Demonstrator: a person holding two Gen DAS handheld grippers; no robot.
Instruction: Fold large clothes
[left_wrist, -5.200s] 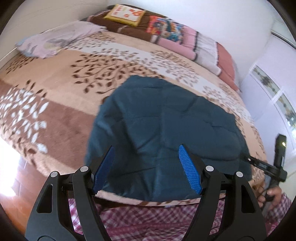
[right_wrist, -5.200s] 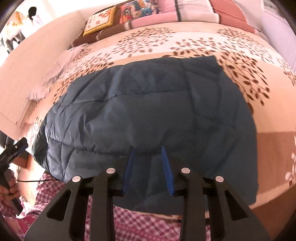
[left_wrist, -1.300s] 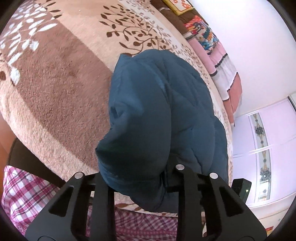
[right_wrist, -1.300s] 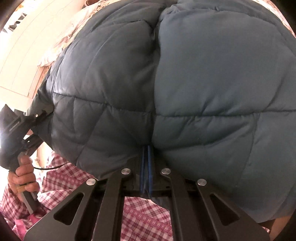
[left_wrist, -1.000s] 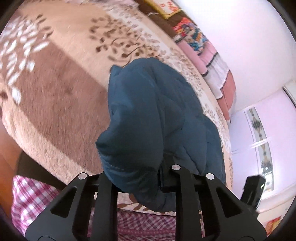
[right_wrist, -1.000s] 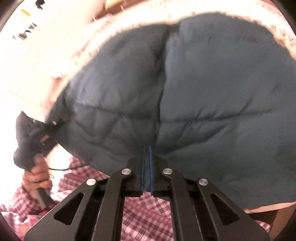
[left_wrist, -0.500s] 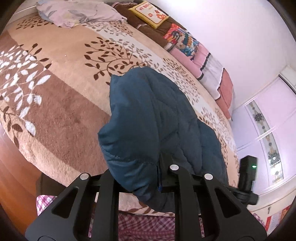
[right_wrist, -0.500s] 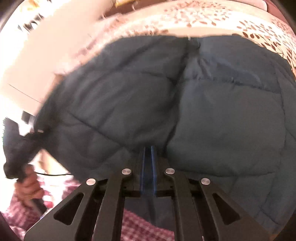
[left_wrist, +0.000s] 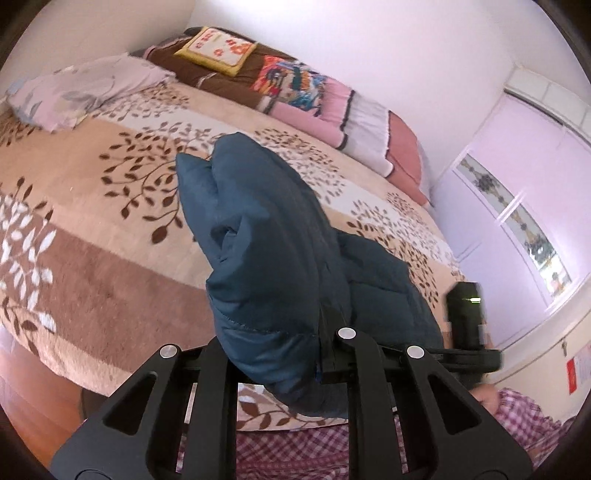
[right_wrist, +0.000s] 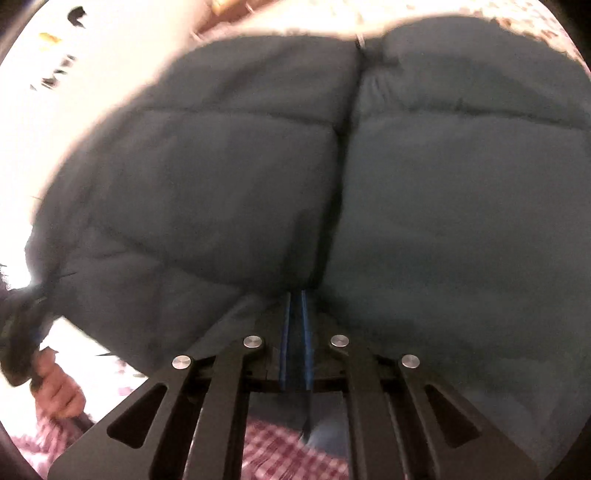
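A dark teal quilted jacket (left_wrist: 280, 236) lies partly lifted on the patterned bed cover (left_wrist: 92, 206). My left gripper (left_wrist: 280, 354) is shut on its near edge, and the padded cloth bulges up over the fingers and hides the tips. In the right wrist view the jacket (right_wrist: 332, 166) fills nearly the whole frame. My right gripper (right_wrist: 295, 310) is shut on it, the blue pads (right_wrist: 304, 332) pressed close with cloth pinched between. The right gripper's body (left_wrist: 465, 325) shows at the right of the left wrist view.
Pillows and folded blankets (left_wrist: 288, 88) line the bed's far side, and a pale lilac pillow (left_wrist: 81, 88) lies at the far left. A wardrobe with glass panels (left_wrist: 517, 221) stands right. The bed's near edge (left_wrist: 110, 376) meets wooden floor. My checked clothing (left_wrist: 295, 454) is below.
Both grippers, open above the flat jacket earlier, have closed on its near edge and lifted it. Over the last second the left view has tilted up toward the pillows; the jacket still bulges.
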